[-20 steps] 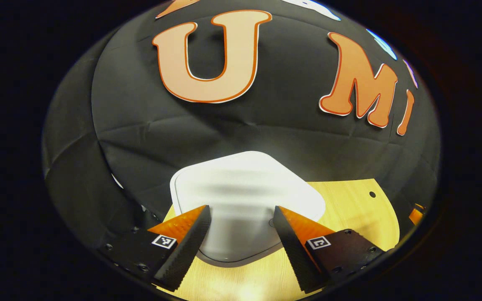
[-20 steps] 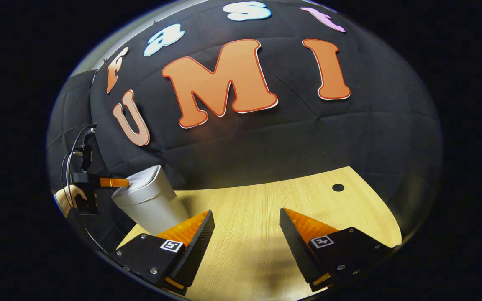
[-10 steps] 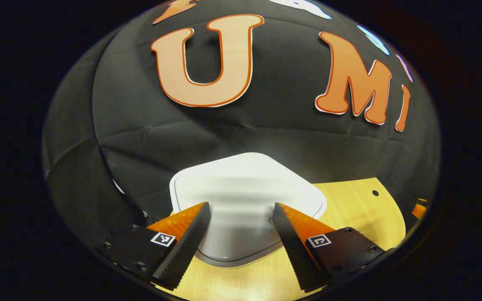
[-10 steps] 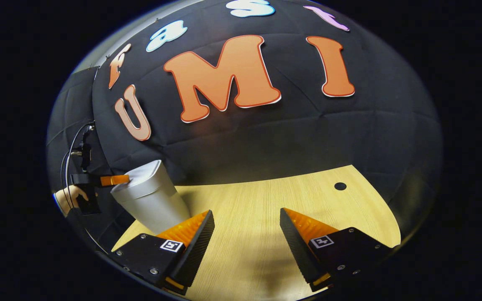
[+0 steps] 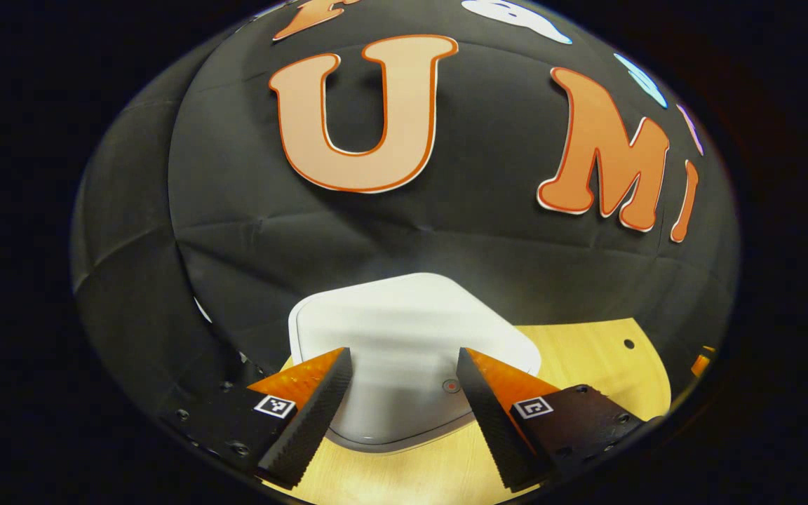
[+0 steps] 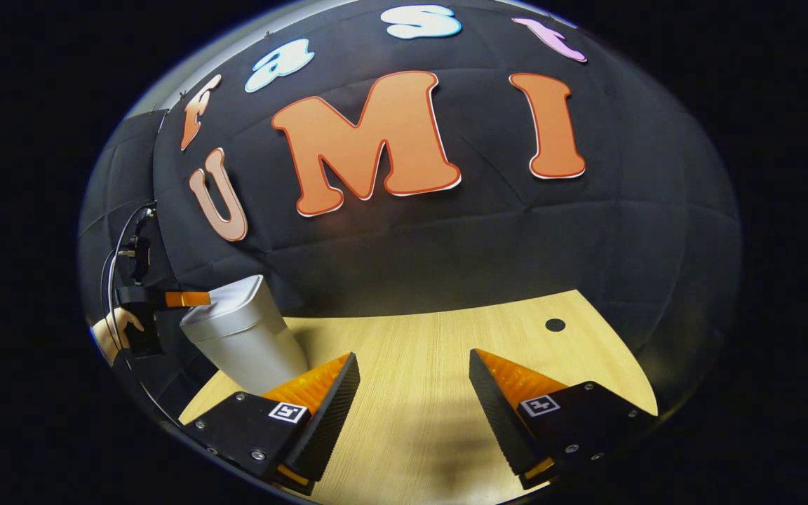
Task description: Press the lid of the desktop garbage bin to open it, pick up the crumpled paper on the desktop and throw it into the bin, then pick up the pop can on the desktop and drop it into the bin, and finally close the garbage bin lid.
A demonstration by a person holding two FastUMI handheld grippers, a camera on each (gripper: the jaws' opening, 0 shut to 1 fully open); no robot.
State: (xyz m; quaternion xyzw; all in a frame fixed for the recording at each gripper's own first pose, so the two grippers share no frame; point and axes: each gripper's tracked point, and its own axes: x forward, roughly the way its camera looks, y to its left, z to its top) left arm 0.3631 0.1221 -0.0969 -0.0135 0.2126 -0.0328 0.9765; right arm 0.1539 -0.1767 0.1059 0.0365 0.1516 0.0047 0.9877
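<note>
bin [image 6: 243, 340] on desk [image 6: 432, 351] — far left, wall behind, left gripper [image 6: 190, 299] over lid [image 5: 404, 330]

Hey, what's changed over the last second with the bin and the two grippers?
The left gripper drew back slightly from the bin lid, uncovering a small red dot. The lid stayed closed, both grippers stayed open and empty, and the right gripper only drifted slightly above the wooden desktop.

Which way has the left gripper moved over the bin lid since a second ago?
Yes: the left gripper tipped slightly upward; the lid and the table's hole now sit lower in its view.
</note>
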